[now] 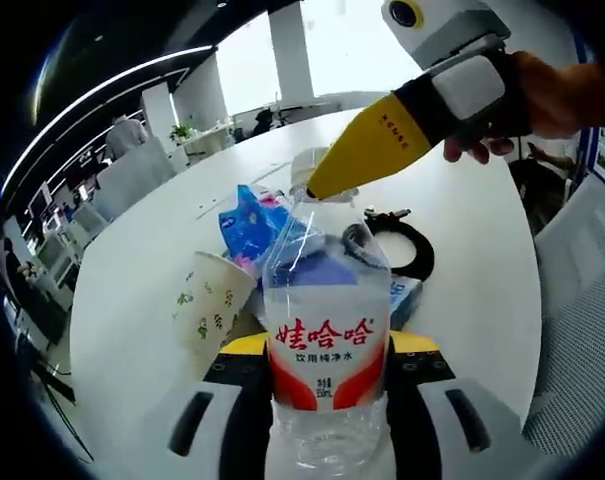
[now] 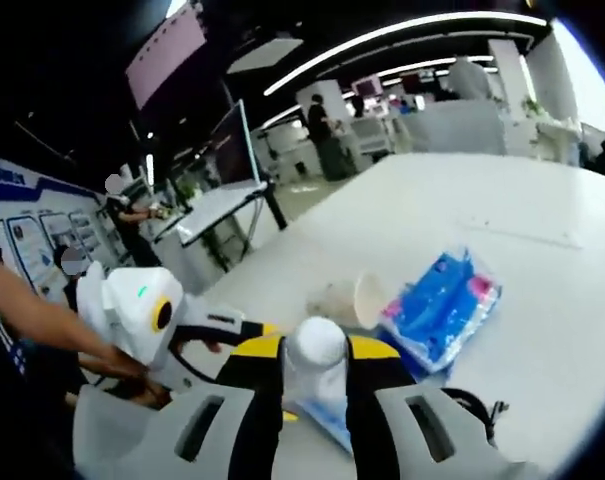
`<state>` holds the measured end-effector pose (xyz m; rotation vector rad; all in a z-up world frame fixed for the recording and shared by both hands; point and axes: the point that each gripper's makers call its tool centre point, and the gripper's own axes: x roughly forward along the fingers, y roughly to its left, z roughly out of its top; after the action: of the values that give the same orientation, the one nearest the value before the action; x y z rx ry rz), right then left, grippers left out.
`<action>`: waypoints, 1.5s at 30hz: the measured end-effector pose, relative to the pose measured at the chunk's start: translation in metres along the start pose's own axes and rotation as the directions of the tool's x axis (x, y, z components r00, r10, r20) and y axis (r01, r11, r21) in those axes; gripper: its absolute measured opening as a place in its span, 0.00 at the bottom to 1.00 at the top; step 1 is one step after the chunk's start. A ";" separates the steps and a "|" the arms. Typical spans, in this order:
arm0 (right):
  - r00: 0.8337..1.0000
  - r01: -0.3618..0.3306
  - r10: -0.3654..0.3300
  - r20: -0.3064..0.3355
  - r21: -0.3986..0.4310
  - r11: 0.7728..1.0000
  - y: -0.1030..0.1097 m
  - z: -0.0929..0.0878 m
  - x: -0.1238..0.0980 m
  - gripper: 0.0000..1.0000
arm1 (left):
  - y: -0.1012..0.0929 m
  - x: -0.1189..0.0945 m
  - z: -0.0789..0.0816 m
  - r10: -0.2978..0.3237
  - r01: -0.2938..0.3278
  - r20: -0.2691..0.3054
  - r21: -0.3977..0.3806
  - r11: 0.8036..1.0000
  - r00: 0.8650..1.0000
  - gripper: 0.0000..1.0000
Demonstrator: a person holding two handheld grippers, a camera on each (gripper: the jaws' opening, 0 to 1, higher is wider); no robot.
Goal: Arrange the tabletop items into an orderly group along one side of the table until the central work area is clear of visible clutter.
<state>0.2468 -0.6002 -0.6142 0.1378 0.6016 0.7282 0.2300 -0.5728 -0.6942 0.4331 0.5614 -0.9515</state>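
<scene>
Both grippers on the water bottle (image 1: 327, 370).

We see left gripper (image 1: 327, 385) jaws clamped on its body; right gripper (image 2: 317, 385) jaws closed around its cap (image 2: 318, 343). Paper cup (image 1: 210, 305) stands just left.

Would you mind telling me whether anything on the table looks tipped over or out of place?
Yes: the paper cup lies on its side beside the blue packet, mouth sideways. The water bottle is off the table, gripped by both claws, one at its body, one at its cap.

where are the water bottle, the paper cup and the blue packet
water bottle (image 1: 327, 350): left gripper view, on its red and white label
paper cup (image 1: 210, 300): left gripper view, on its leaf-printed side wall
blue packet (image 2: 440, 305): right gripper view, on the middle of its wrapper
</scene>
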 end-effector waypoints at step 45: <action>0.998 0.026 -0.045 -0.045 -0.351 0.936 0.064 0.018 0.023 0.19 | 0.017 -0.032 -0.023 0.255 -0.228 0.079 -0.254 0.940 0.964 0.43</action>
<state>0.2328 -0.5354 -0.5899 -0.2231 0.5136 0.7943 0.2241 -0.5309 -0.6902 0.2206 0.5028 -0.6562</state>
